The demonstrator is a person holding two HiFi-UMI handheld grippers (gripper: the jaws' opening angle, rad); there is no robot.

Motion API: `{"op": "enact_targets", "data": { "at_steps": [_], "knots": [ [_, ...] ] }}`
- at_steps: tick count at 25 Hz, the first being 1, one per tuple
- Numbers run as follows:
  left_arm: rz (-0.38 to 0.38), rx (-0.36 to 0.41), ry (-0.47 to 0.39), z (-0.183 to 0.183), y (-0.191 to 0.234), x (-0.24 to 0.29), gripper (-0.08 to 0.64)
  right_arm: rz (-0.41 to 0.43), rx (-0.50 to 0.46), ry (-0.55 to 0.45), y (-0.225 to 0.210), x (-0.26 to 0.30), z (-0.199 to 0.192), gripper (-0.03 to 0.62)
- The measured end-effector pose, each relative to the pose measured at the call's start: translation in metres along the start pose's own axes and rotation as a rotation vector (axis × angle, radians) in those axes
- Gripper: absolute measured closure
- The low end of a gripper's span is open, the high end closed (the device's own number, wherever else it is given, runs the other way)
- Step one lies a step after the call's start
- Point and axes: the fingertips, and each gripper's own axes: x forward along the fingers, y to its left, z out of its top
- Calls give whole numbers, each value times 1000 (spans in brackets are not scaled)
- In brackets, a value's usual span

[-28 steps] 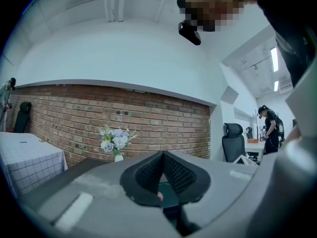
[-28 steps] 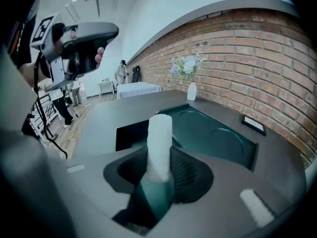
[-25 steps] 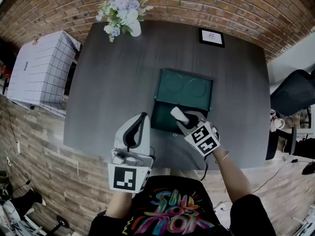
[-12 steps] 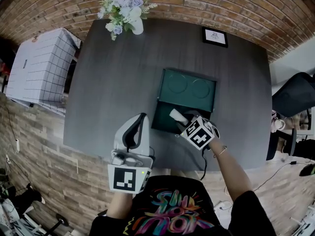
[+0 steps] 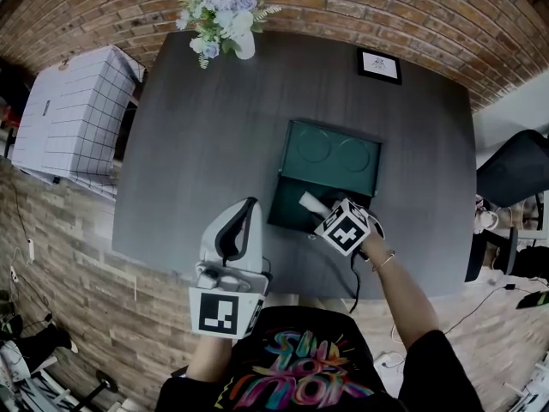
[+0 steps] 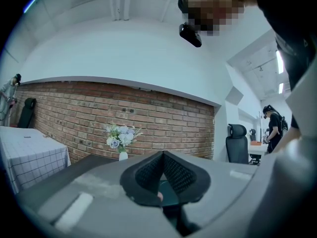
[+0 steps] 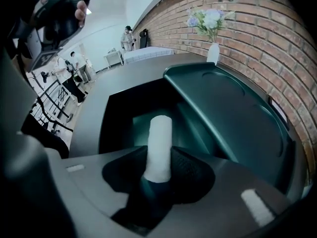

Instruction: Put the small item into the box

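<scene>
Since the earlier frame the right gripper [image 7: 158, 168] has sunk and tipped more steeply down into the open box [image 5: 276, 197], while the left gripper [image 5: 249, 206] has kept its place near the table's near edge. The right jaws have just eased a little wider, yet their pads [image 7: 186, 170] still pinch the near end of the white roll [image 7: 159, 140]. The roll sticks out beyond the tips, over the box's dark tray and just near of the raised lid [image 5: 334, 154]. The left jaws are pressed together on nothing and point level toward the far wall.

The step in hand looks like the placing itself: the roll hangs above the tray and does not yet rest in it. The next move probably calls for a short further drop. The jaws should then spread fully so the roll lies flat inside, well short of the lid.

Counted:
- one white roll
- one green box, its single lid bearing two round hollows
- two grippers
- one dark table [image 5: 206, 144]
- one vase of flowers [image 5: 226, 24], at the far left
- one small framed card [image 5: 378, 65], at the far right
</scene>
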Motion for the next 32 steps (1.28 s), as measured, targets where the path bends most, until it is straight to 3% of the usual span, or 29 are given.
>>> {"op": "enact_targets", "data": {
  "at_steps": [9, 16, 32],
  "knots": [
    [3, 0, -8, 2, -1, -1, 558, -8, 21, -3, 2, 1, 0, 414],
    [-7, 15, -24, 7, -4, -1, 558, -75, 37, -75, -9, -9, 9, 380],
    [-34, 25, -47, 20, -14, 1, 558, -53, 71, -200, -1, -45, 21, 341]
  ]
}}
